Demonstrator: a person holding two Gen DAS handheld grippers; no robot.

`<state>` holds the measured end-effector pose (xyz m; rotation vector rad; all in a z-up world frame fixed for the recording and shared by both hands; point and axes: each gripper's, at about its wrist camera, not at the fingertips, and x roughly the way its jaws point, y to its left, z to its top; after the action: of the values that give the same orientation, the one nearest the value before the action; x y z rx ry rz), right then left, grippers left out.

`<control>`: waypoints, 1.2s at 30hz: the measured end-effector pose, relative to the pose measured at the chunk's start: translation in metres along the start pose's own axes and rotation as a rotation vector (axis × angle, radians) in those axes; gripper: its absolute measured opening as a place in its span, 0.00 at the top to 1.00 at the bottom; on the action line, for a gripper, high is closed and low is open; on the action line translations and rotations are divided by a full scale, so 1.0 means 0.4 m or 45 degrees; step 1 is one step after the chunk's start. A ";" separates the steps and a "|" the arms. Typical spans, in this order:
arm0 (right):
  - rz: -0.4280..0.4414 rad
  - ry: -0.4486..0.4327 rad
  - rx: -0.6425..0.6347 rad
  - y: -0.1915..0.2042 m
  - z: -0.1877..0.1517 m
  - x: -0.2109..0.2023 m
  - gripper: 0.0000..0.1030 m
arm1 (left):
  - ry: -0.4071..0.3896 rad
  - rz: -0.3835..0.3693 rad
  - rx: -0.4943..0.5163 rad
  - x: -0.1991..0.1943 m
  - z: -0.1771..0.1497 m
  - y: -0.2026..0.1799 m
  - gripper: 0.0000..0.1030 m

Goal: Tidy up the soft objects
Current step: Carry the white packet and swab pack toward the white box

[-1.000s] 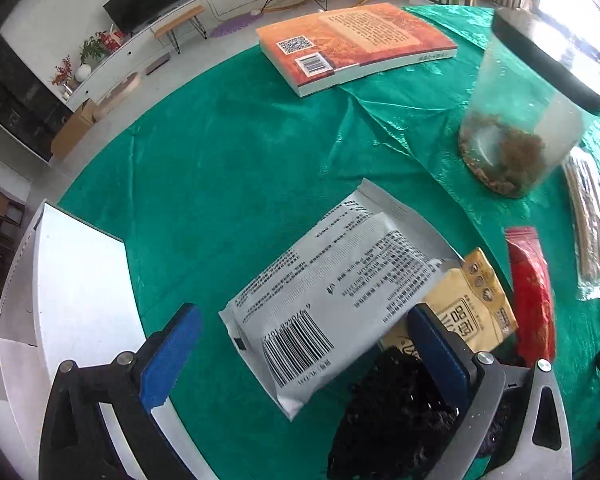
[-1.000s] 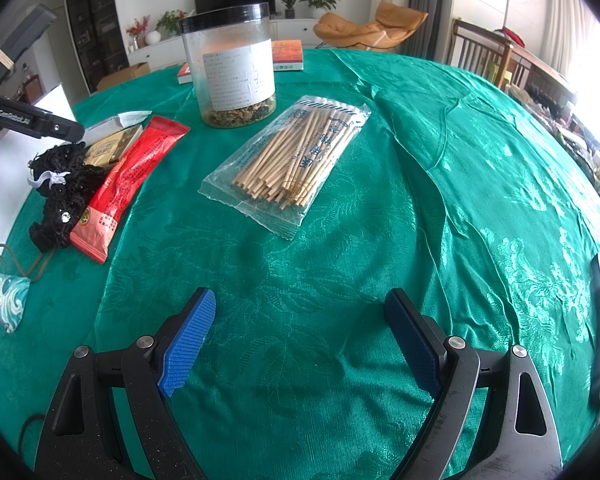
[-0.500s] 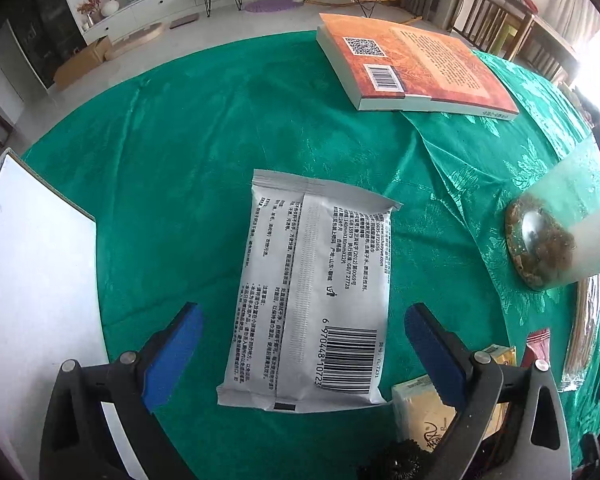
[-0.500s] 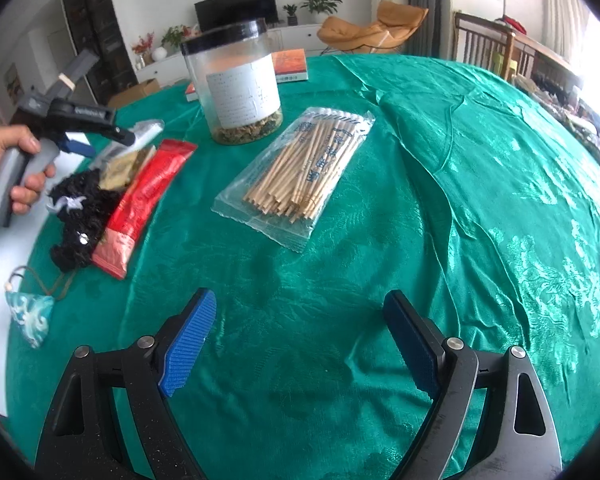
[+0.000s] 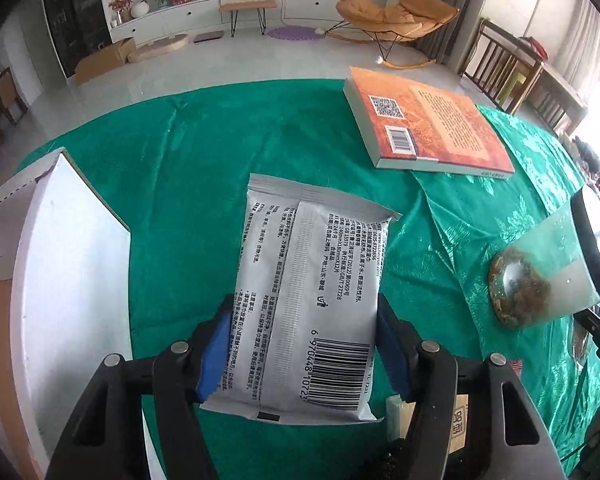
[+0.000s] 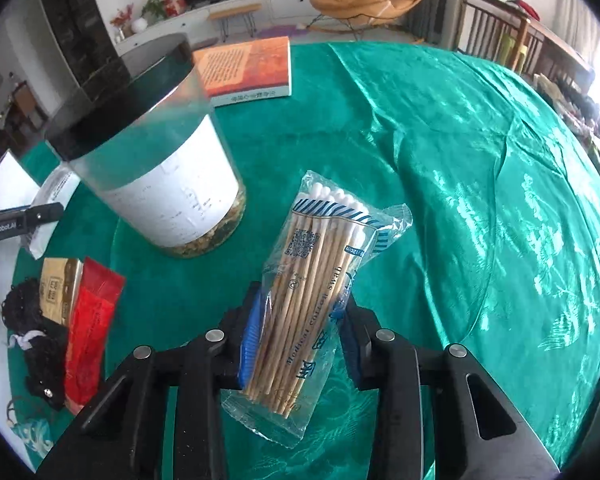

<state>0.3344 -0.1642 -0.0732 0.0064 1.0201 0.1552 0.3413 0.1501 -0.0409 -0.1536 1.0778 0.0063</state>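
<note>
Blue pads of the left gripper point(image 5: 304, 354) press both long edges of the wipes pack point(image 5: 314, 292), low centre of the left view; the pack is clamped, though whether it is lifted off the cloth point(image 5: 204, 168) cannot be told. Right gripper point(image 6: 298, 336) is closed on the swab bag point(image 6: 316, 300), bottom centre of the right view, nipping the film around the sticks.

Beyond, at left: white box point(image 5: 66, 264). At right: jar point(image 6: 152, 168). Upper frame: book point(image 5: 428, 128).

Risks, as judged:
- Swab bag film is slack; sticks may slide or the bag pivot when raised.
- Wipes pack is held near one end; the far end may sag and slip out.
- Jar stands just beside the swab bag; a swing left could strike it.
</note>
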 end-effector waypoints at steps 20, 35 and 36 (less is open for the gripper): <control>0.861 -0.156 -0.414 0.599 -0.062 -0.506 0.64 | -0.313 0.196 -0.224 -0.624 -0.419 0.379 0.37; 0.535 -0.202 -0.414 0.497 -0.311 -0.403 0.30 | -0.472 -0.009 -0.012 -0.625 -0.574 0.110 0.04; 0.422 -0.208 -0.400 0.441 -0.333 -0.373 0.30 | -0.460 -0.064 0.024 -0.611 -0.588 0.056 0.04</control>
<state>0.1225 -0.0183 -0.0026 -0.0968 0.8173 0.6074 0.0174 0.1592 0.0618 -0.1556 0.7130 -0.0208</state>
